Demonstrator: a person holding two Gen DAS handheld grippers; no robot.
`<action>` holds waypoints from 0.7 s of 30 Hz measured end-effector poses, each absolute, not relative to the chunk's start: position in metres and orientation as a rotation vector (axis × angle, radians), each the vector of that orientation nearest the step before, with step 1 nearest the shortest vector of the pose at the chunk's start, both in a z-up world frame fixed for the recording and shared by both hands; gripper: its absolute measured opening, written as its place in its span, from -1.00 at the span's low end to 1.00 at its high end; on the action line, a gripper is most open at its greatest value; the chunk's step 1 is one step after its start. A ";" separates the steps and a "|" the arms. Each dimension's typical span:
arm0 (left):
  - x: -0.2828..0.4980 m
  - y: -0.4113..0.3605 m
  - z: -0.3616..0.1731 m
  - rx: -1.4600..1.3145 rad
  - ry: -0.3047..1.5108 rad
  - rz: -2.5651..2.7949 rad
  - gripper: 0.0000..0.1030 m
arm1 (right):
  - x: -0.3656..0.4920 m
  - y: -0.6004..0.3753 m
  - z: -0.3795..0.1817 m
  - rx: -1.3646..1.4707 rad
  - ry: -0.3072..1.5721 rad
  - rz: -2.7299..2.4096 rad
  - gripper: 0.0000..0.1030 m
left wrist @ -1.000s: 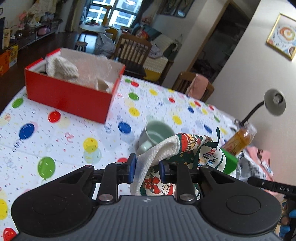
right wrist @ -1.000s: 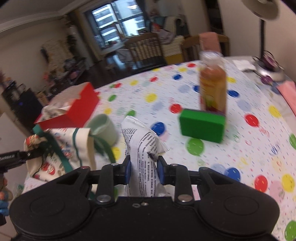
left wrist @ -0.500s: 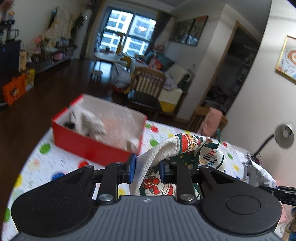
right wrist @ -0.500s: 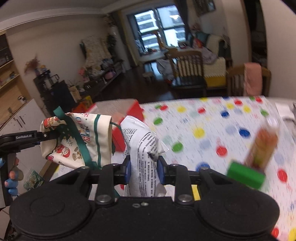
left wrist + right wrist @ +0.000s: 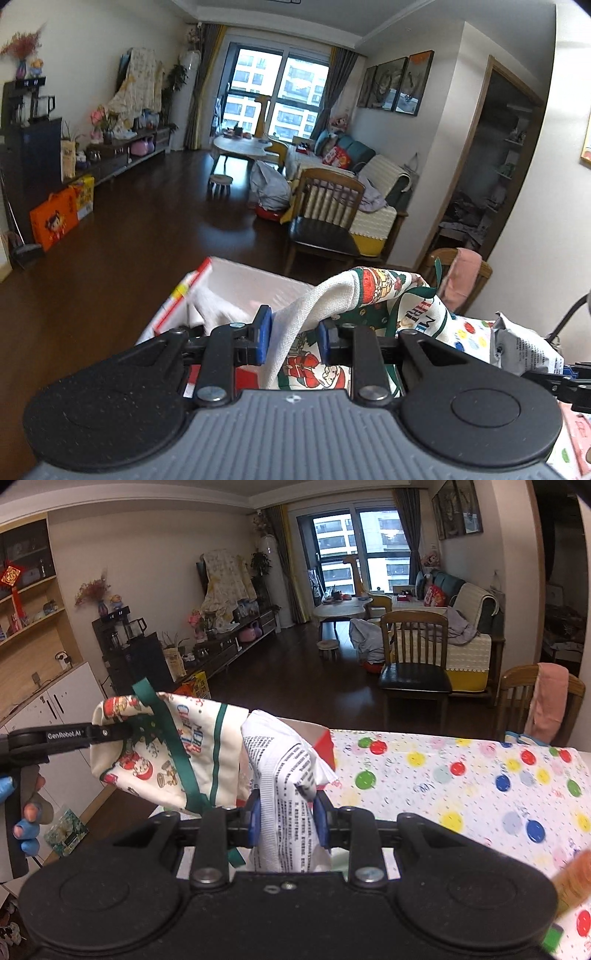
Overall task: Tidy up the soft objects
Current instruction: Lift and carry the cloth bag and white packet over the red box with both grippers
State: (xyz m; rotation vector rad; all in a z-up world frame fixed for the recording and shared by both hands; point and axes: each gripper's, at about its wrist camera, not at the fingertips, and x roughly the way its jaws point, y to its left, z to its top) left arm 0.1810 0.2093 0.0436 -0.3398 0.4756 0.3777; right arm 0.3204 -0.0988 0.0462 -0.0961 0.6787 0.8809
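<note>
Left claw (image 5: 291,338) pinching printed cloth bag (image 5: 373,295), right claw (image 5: 284,821) pinching white packet (image 5: 291,775), both above red box (image 5: 236,291) holding some soft stuff; drop-off pending.

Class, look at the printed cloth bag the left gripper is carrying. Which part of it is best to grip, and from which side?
Grip the cloth bag by its plain folded edge, as the left gripper does now, coming from the side away from the green ribbon. That edge bunches into a thin fold that fits between the pads; the body hangs free beyond them, and the ribbon would slip.
</note>
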 end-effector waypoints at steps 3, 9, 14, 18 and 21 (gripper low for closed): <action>0.188 0.228 0.048 -0.319 0.478 0.396 -0.52 | 0.328 -0.076 0.044 -0.101 0.681 0.875 -0.47; 0.204 0.263 0.054 -0.295 0.465 0.443 -0.52 | 0.342 -0.037 0.039 -0.100 0.674 0.851 -0.47; 0.222 0.294 0.049 -0.313 0.452 0.492 -0.52 | 0.357 -0.005 0.033 -0.115 0.679 0.822 -0.47; 0.237 0.319 0.040 -0.351 0.450 0.520 -0.52 | 0.368 0.019 0.026 -0.117 0.691 0.808 -0.47; 0.245 0.333 0.034 -0.372 0.445 0.534 -0.52 | 0.376 0.038 0.021 -0.122 0.708 0.799 -0.47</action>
